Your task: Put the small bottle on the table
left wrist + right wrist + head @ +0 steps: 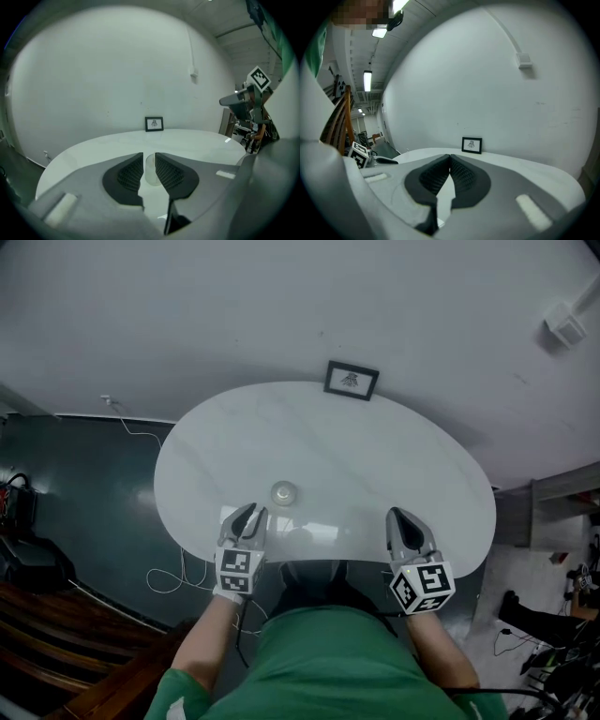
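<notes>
So, the job looks pretty much done here.
The right gripper (397, 517) is pinched closed and empty. The left gripper (251, 513) is parted only narrowly, nothing gripped. The small bottle (284, 492) is stood upright on the table (375, 465) just past its tips; only backing off seems left.

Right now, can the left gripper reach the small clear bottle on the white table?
Probably yes. The small clear bottle stands on the white oval table just ahead of the left gripper, with nothing between them. Its jaws are only narrowly apart, so they would likely need to open wider first.
</notes>
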The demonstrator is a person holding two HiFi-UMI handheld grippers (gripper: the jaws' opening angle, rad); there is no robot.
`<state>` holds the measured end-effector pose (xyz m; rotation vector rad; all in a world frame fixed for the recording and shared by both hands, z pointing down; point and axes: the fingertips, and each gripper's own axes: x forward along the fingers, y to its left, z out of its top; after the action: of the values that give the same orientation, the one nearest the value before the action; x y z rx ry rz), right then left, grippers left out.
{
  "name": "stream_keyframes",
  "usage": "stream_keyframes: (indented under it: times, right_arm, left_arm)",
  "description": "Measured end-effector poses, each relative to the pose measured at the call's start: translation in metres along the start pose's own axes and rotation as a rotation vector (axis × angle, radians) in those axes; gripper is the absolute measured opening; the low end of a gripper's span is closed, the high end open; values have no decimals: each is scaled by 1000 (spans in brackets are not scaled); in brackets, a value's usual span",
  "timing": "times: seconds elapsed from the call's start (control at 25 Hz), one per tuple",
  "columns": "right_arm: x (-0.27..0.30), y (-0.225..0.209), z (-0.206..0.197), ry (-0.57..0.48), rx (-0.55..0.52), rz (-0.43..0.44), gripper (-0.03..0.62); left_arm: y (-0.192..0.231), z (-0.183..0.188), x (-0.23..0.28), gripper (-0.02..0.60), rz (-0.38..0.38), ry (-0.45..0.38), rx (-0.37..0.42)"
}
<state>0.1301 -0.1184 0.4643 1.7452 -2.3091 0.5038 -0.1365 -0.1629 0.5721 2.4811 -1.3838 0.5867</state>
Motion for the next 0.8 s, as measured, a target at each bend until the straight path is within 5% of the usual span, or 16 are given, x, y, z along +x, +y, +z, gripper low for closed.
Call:
stream_keyframes:
  times: [0.24, 0.8]
  right_arm:
    - [13, 11, 8, -18, -11, 54, 3]
    - [26, 23, 39, -109, -87, 135, 3]
  left_arm:
    - [-12, 41, -30, 32, 32, -96, -57]
    - [-21, 99, -67, 11, 110, -189, -25]
